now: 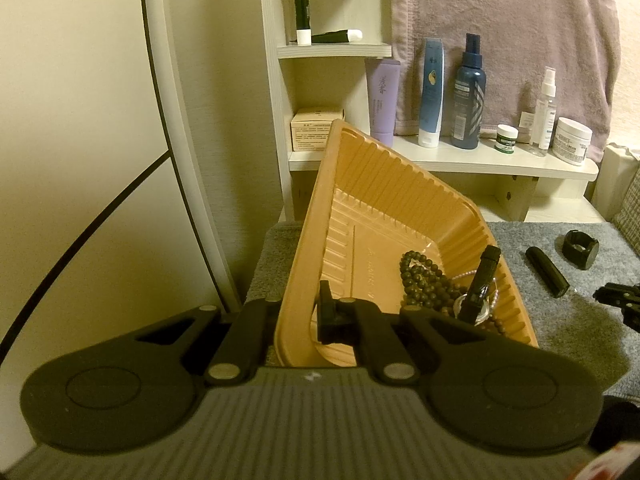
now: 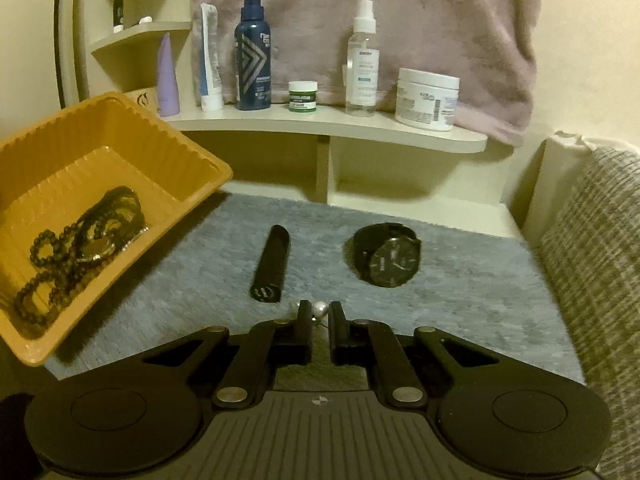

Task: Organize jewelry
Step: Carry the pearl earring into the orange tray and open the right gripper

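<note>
My left gripper (image 1: 301, 312) is shut on the near wall of an orange plastic tray (image 1: 384, 184) and holds it tilted up off the grey mat. Dark bead bracelets (image 1: 424, 280), a thin pearl strand and a black-strapped watch (image 1: 482, 280) lie in its low corner. In the right wrist view the tray (image 2: 132, 140) hangs at the left. My right gripper (image 2: 321, 316) is low over the mat, nearly shut, with a small pearl piece (image 2: 321, 309) pinched between its tips. Just beyond lie a black tube (image 2: 271, 264) and a black watch (image 2: 388, 256).
A grey fuzzy mat (image 2: 460, 280) covers the table. Behind it a pale shelf (image 2: 340, 124) carries bottles, tubes and jars in front of a hanging pink towel (image 2: 400, 20). A woven cushion (image 2: 592, 240) borders the mat on the right; a mirror edge (image 1: 172, 120) stands at the left.
</note>
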`<state>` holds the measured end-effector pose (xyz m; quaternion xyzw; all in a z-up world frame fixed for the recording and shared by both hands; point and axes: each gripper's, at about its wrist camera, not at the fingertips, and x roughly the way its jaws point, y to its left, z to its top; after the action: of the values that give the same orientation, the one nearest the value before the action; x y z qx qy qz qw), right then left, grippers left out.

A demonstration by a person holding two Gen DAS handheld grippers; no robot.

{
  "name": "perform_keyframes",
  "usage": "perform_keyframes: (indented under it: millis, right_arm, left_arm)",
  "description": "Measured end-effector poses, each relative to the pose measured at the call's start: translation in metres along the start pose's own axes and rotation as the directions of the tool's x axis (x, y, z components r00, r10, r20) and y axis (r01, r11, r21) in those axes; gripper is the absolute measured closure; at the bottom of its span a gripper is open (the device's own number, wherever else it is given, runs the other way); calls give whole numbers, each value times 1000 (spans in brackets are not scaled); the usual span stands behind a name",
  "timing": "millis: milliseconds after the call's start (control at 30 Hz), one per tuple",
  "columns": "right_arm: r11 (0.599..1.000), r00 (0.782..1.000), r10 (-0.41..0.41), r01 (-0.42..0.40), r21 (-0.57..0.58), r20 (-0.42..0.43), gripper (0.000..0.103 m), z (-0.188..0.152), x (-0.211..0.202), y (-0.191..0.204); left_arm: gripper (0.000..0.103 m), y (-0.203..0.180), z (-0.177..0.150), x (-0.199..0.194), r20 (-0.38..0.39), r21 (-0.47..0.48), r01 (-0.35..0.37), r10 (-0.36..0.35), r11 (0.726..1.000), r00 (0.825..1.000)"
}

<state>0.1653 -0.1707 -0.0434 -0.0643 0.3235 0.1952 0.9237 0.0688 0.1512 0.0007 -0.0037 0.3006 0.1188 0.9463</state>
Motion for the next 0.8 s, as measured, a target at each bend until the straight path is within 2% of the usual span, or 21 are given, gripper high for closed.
perform_keyframes:
  millis: [133, 267, 367, 533, 633, 800]
  right_arm:
    - [1000, 1000, 9, -9, -16, 11, 95, 2, -6, 0]
    - [997, 995, 80, -79, -21, 52, 95, 13, -16, 11]
    - [984, 981, 172, -168, -54, 89, 95, 25, -24, 30]
    - [939, 940, 328, -314, -139, 92, 95, 38, -30, 71]
    - [915, 923, 379, -362, -179, 72, 95, 40, -26, 91]
    - [890, 908, 417, -400, -221, 34, 95, 39, -17, 115]
  left_arm:
    - [98, 0, 0, 0, 0, 0, 0, 0, 1000, 1000]
    - [98, 0, 0, 0, 0, 0, 0, 0, 1000, 1000]
    - [98, 0, 0, 0, 1, -1, 0, 0, 1000, 1000]
    - [98, 0, 0, 0, 0, -1, 0, 0, 1000, 1000]
    - [98, -1, 0, 0, 1, -3, 2, -2, 1000, 1000]
    - [98, 0, 0, 0, 2, -7, 5, -5, 1000, 1000]
